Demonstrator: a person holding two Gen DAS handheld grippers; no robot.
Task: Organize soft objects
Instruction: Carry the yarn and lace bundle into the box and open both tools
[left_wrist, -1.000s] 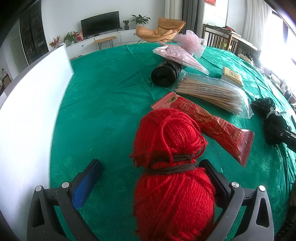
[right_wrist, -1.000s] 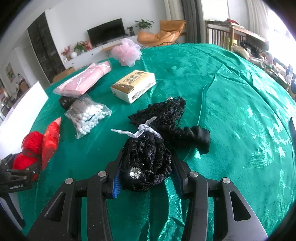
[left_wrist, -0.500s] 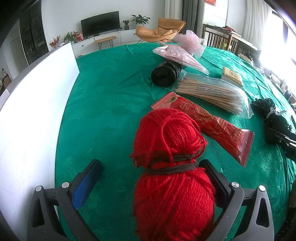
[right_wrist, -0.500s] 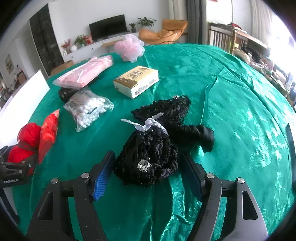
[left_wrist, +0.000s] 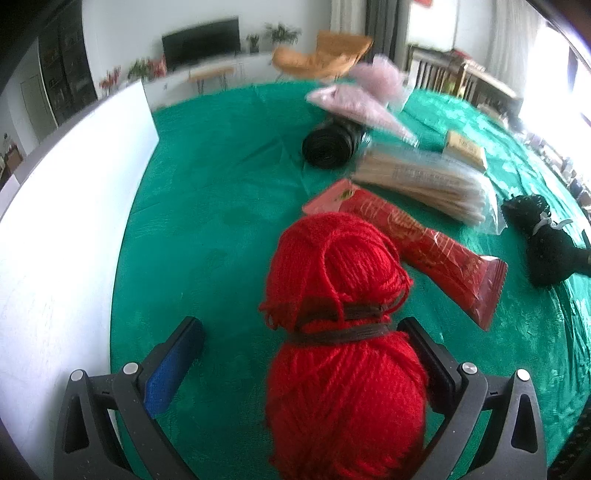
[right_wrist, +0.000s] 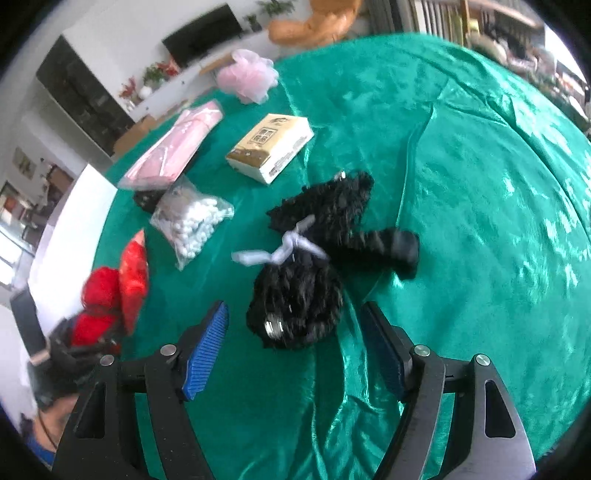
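Note:
A red yarn ball (left_wrist: 340, 332) tied with a brown band lies on the green tablecloth (left_wrist: 221, 206) between the fingers of my left gripper (left_wrist: 303, 339). The jaws stand wide; the yarn rests against the right finger, with a gap to the left finger. The yarn also shows in the right wrist view (right_wrist: 98, 306). A black lace bundle (right_wrist: 306, 280) with a white ribbon lies on the cloth in front of my right gripper (right_wrist: 295, 339), which is open and empty. The bundle also shows in the left wrist view (left_wrist: 546, 243).
A white board (left_wrist: 62, 229) stands along the left. On the cloth lie a red packet (left_wrist: 413, 243), a bag of cotton swabs (right_wrist: 192, 221), a black roll (left_wrist: 328, 142), a pink bag (right_wrist: 177, 147), a pink mesh puff (right_wrist: 247, 75) and a tissue box (right_wrist: 271, 146).
My right gripper opened, let go of the black lace bundle and drew back and up from it. My left gripper stayed open around the yarn, with a slight shift of view.

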